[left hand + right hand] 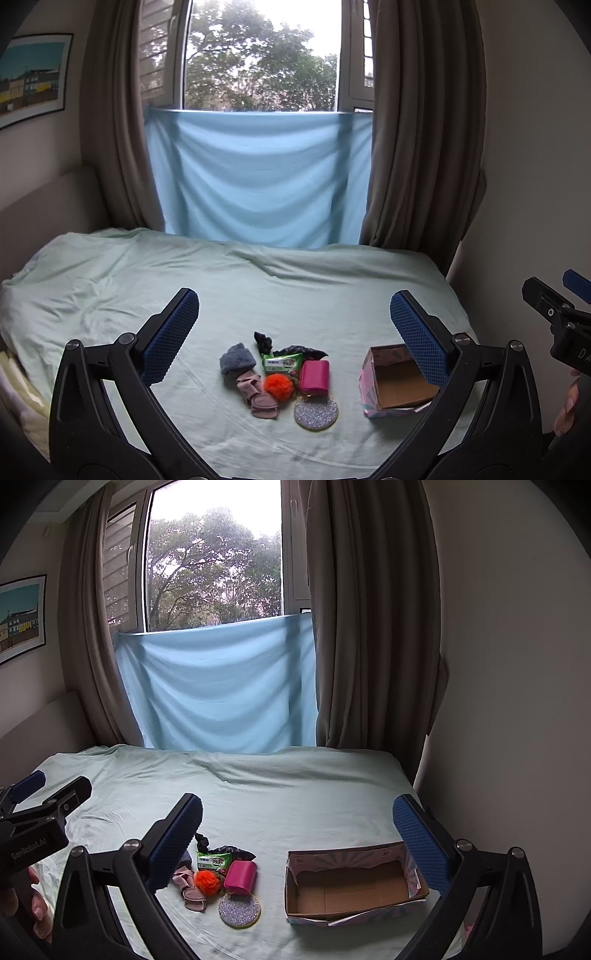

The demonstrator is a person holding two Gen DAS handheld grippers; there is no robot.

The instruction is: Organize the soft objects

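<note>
A small pile lies on the pale green bed sheet (258, 288): a grey-blue folded cloth (237, 362), pink socks (258, 397), an orange pom-pom (279, 386), a pink pouch (314, 376), a green wipes packet (282, 362), a dark scrunchie (291, 347) and a glittery round disc (316, 412). An open, empty cardboard box (397, 384) stands to their right. My left gripper (293, 332) is open and empty above the pile. My right gripper (295, 838) is open and empty, above the box (351, 886) and the pile, with the pom-pom (207, 882) at its lower left.
A light blue cloth (258, 177) hangs below the window, with brown curtains (417, 129) on both sides. A wall runs close to the bed's right edge (498, 701). A framed picture (33, 77) hangs on the left wall.
</note>
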